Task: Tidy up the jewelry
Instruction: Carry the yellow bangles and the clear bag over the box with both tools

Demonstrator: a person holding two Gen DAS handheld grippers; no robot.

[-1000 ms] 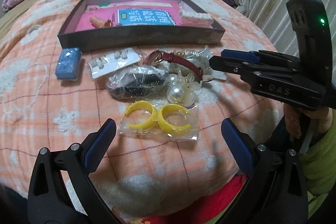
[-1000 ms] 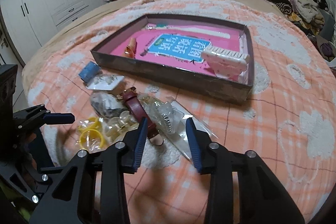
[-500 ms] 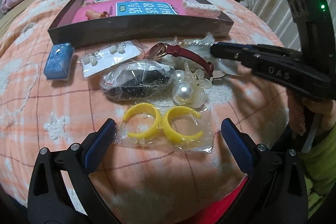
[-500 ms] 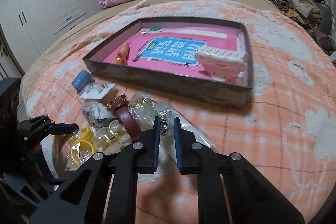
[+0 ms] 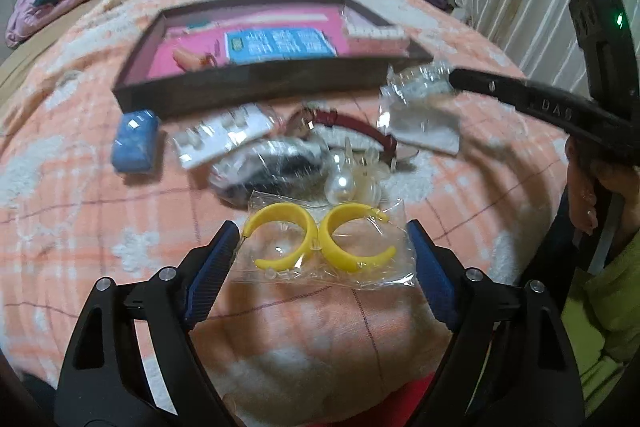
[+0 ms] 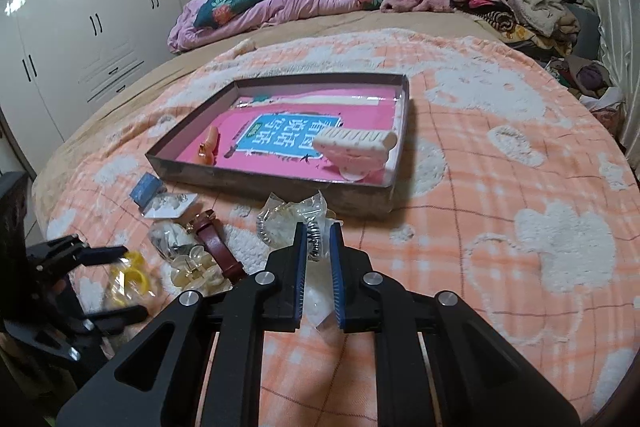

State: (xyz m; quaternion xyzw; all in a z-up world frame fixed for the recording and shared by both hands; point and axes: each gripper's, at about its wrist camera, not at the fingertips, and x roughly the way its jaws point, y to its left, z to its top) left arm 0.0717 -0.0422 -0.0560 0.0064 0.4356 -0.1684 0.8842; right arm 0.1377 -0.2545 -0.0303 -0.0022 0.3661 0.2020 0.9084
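The right gripper is clenched on a clear jewelry bag, lifted at two o'clock of the pile. The left gripper is closing around the yellow-hoop bag on the bed.

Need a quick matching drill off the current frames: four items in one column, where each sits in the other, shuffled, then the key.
Items:
1. clear plastic bag with a coiled metal piece
2. bag of yellow hoop earrings
3. small blue box
4. orange clip

Places:
A. inside the dark shallow tray
B. on the blanket, left of the white earring card
C. between the left gripper jaws, which are closing
D. pinched in the right gripper

Pairs: 1-D, 2-C, 3-B, 4-A
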